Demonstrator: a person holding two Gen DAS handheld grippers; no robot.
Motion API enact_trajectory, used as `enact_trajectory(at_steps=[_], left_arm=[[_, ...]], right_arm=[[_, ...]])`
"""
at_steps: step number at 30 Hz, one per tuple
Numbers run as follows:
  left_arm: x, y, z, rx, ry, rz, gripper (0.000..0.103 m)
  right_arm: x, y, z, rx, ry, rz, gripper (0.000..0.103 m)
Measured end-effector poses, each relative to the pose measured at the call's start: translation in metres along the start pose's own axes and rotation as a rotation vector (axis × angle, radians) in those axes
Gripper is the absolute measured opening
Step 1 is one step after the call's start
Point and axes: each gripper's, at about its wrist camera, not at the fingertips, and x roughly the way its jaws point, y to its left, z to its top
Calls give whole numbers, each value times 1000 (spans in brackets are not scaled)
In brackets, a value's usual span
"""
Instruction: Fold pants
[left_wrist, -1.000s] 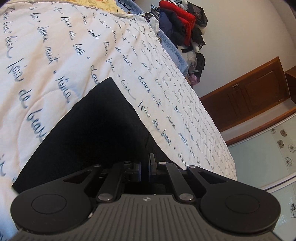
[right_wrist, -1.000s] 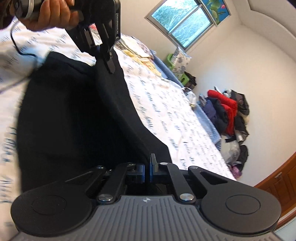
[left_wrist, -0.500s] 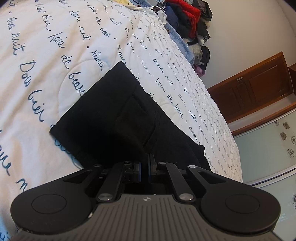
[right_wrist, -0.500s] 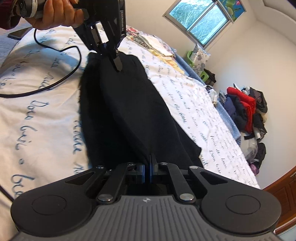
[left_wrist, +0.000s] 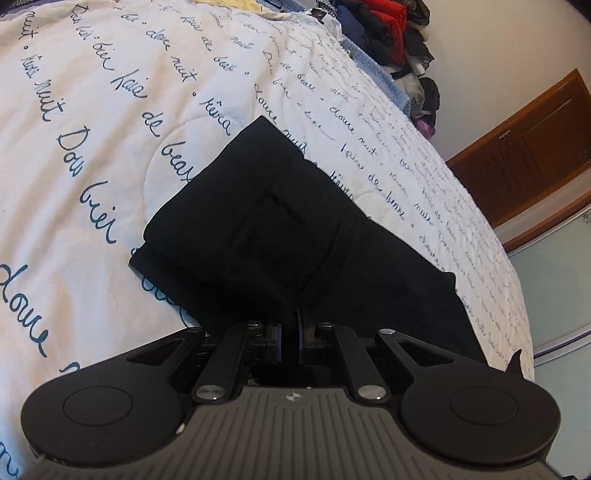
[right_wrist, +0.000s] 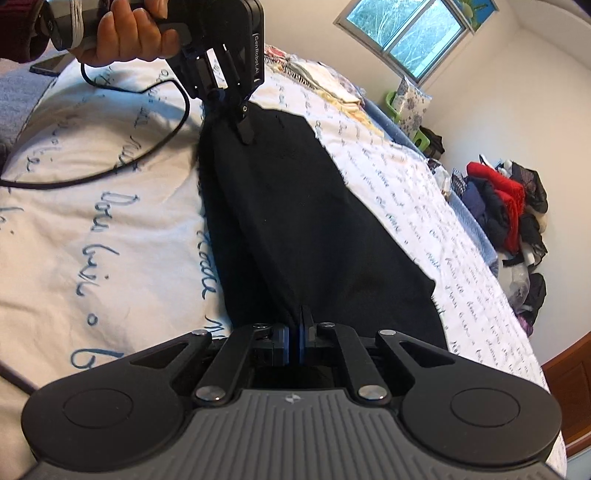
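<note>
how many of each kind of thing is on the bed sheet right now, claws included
black pants: 1
claws: 2, the left claw and the right claw, both pinching the pants
black cable: 1
phone: 1
total: 5

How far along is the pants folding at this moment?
Done: the black pants lie doubled lengthwise in a long strip on the lettered bedspread. In hand: the left tongs pinch the far end, starting to open, and the right tongs stay shut on the near end. Left: releasing both ends and folding the strip crosswise.
</note>
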Motion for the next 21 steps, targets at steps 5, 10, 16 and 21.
enact_trajectory(at_steps=[5,10,16,21], left_arm=[[-15,-5,-1,50,-2,38,33],[-43,-18,-3,119,-66,112,34],[-57,-80,-15,331,-179,77,34],[-18,-144,-41,538,23,-177,42]], right_arm=[[-4,7,2,-2,18,-21,10],[-40,-20,-10,190,-11,73,11],[-55,-57,-55,514,88,30,11],[-69,-56,-74,615,120,108,11]])
